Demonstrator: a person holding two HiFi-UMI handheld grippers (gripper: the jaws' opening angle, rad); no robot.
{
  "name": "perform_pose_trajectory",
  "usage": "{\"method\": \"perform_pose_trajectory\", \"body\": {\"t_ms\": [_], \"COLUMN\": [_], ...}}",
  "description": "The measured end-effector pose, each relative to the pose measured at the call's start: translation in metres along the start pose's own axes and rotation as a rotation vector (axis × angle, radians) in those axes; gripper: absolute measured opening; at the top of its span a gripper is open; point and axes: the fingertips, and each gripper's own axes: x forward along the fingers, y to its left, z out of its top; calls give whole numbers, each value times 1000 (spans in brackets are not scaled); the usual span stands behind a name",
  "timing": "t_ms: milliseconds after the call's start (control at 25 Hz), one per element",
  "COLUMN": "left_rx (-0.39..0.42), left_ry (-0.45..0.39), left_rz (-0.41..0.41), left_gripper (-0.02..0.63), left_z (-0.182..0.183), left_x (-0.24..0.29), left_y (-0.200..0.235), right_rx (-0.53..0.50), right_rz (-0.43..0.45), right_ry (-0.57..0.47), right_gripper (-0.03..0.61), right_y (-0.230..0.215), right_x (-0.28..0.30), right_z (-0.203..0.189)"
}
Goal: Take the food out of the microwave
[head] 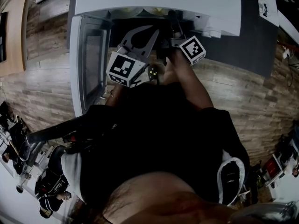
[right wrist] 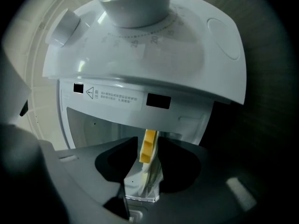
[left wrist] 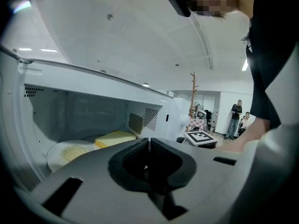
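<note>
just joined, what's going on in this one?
A person stands at the open microwave with a claw in each hand. The plate of food and a yellow block sit inside it. The left claw is shut and empty, pointing into the cavity. The right claw, rolled on its side, has its jaws apart with the plate's edge in the gap; no grip visible yet.

Glossy plastic microwave [head: 154, 3]; wood-grain floor [head: 243, 92]
</note>
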Motion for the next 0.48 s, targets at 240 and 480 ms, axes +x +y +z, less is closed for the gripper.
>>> {"method": "perform_pose_trajectory", "body": {"t_ms": [240, 480], "left_rx": [-34, -54], "left_ry": [-25, -38], "left_rz": [8, 12], "left_gripper": [11, 11], "left_z": [5, 6], "left_x": [-3, -5], "left_y": [7, 10], "right_rx": [14, 4], "right_rz": [-22, -121], "right_ry": [-12, 17], "right_gripper": [114, 115], "right_y": [-2, -5], "right_x": [3, 7], "right_z": [-1, -4]}}
